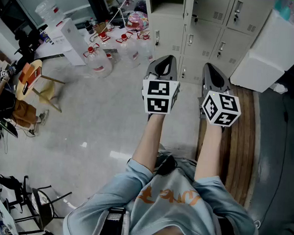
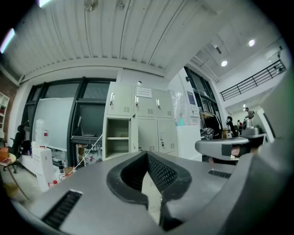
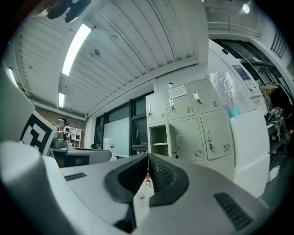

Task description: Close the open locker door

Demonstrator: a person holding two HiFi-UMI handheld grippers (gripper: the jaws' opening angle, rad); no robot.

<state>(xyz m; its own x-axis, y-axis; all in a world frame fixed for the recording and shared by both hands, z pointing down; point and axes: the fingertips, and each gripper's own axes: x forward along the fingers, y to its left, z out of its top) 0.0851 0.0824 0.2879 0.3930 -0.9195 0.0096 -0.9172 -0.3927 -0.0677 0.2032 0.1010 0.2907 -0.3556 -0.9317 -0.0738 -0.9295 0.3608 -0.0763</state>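
Pale concrete floor (image 1: 102, 117) runs to a bank of grey-green metal lockers (image 1: 212, 29); the open locker compartment (image 1: 164, 1) with its shelf stands well ahead of both sets of fingertips; the open locker door (image 1: 189, 8) shows edge-on at that compartment's right side; the left gripper (image 1: 164, 58) has its fingers pressed together on nothing; the right gripper (image 1: 212, 68), just beside it, is likewise closed and empty; clear red-capped plastic bottles (image 1: 98, 59) sit far left of the fingers.
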